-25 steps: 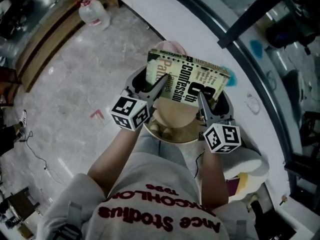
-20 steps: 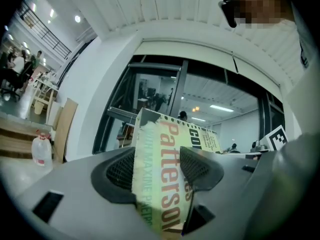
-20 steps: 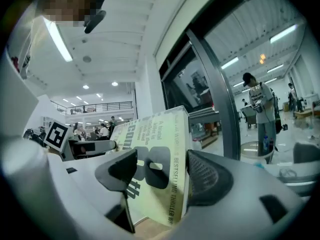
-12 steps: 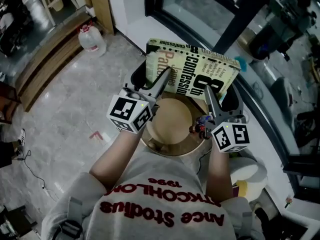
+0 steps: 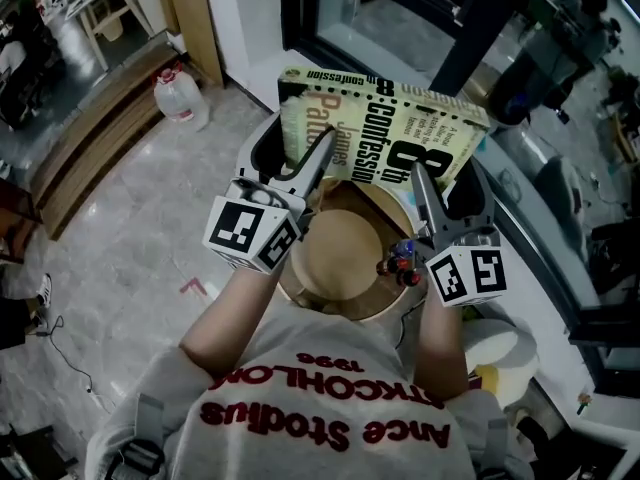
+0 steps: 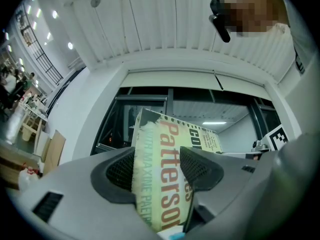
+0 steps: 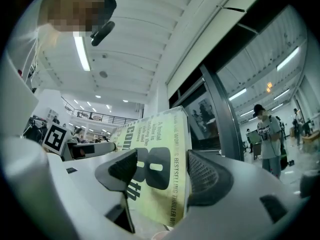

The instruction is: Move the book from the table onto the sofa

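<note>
A yellow-green paperback book (image 5: pixel 385 133) is held up in the air between both grippers, cover facing me. My left gripper (image 5: pixel 292 156) is shut on the book's left end. In the left gripper view the book (image 6: pixel 162 184) stands edge-on between the two dark pads (image 6: pixel 200 169) of that gripper (image 6: pixel 157 171). My right gripper (image 5: pixel 440 186) is shut on the book's right end. The right gripper view shows the book (image 7: pixel 155 179) with a big "8" on it, clamped between this gripper's (image 7: pixel 160 176) jaws. No sofa is in view.
A dark window frame (image 5: pixel 470 28) runs behind the book. A water jug (image 5: pixel 178 96) and a wooden board (image 5: pixel 195 18) stand on the marble floor at the left. A round tan object (image 5: pixel 340 258) lies below the book. A person (image 7: pixel 270 134) stands at the right.
The book stays clamped in both grippers. The background has slid: the window frame has come closer behind the book and the jug has shifted down in the head view.
</note>
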